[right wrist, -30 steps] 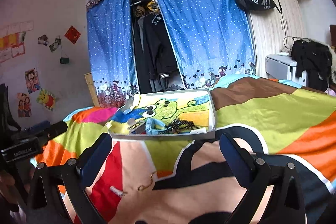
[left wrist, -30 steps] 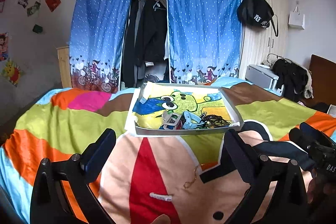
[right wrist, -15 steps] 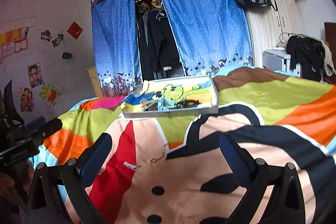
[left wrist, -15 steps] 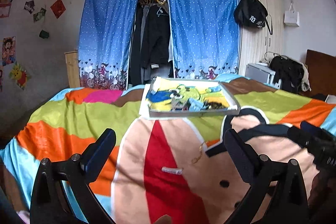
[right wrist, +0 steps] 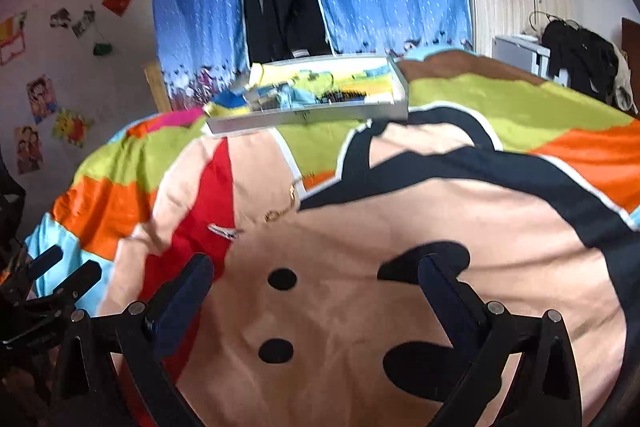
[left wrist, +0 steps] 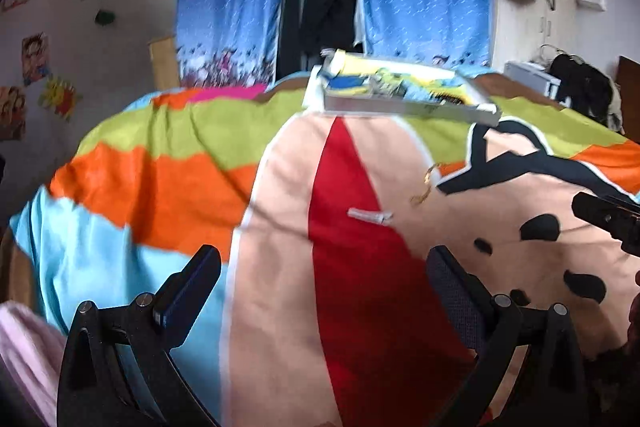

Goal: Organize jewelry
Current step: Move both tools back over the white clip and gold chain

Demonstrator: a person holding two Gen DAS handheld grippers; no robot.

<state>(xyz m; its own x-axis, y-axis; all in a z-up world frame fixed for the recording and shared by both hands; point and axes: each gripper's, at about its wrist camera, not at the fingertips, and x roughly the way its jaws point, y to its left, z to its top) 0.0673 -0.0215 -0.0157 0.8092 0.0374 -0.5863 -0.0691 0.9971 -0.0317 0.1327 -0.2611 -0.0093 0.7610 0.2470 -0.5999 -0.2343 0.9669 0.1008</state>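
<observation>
**Both grippers poised above loose jewelry on the bedspread**

Left gripper [left wrist: 324, 291] and right gripper [right wrist: 316, 291] gape wide, holding nothing; a thin gold chain [left wrist: 425, 185] and a small silver clip [left wrist: 370, 215] lie near each other on the colourful cartoon bedspread [left wrist: 160, 183]; the shallow white tray [right wrist: 308, 115] sits well beyond; approach low, pinching the chain at its bunched end.

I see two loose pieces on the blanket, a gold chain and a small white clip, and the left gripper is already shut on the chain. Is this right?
Not quite. In the left wrist view the left gripper is open and holds nothing. The gold chain and the small white clip both lie loose on the blanket, well ahead of its fingers.
</observation>
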